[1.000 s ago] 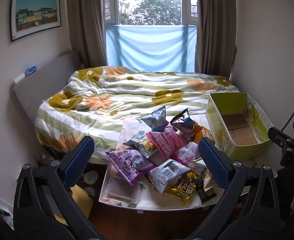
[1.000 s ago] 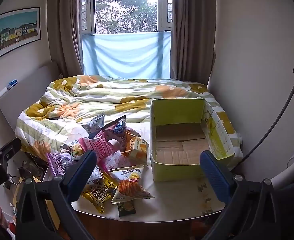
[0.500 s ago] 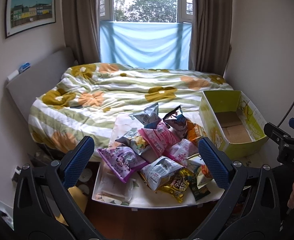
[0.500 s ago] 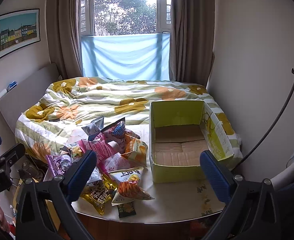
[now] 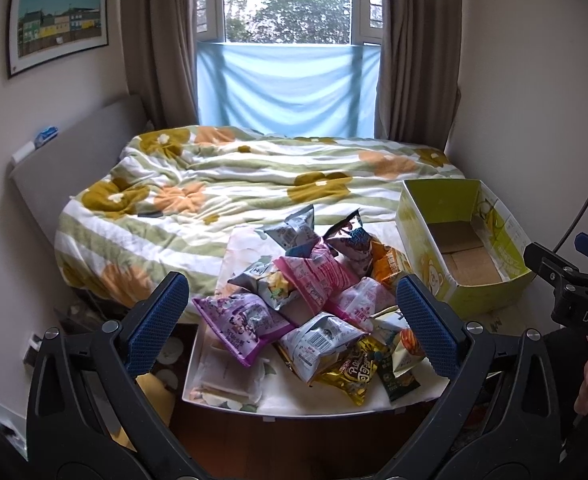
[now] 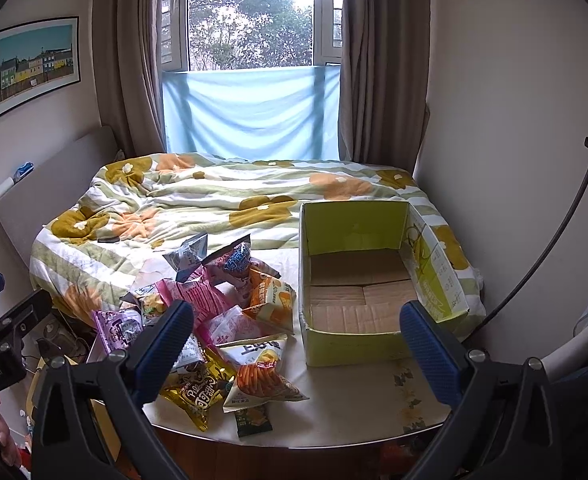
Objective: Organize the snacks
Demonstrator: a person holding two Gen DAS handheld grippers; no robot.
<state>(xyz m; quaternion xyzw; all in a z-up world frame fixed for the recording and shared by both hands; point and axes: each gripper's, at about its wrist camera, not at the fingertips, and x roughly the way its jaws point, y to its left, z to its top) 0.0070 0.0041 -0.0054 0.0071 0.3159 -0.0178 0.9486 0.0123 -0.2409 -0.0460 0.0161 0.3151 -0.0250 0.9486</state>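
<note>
Lower snack packets [image 5: 326, 312] half-buried

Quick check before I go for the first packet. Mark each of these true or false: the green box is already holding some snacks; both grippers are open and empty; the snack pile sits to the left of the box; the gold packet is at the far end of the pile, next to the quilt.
1. The green box already holds some snacks. False: only its bare cardboard floor shows.
2. The left gripper and right gripper are open and empty. True.
3. The snack pile lies left of the box. True.
4. The gold packet is at the far end, next to the quilt. False: it lies at the pile's near edge.
</note>
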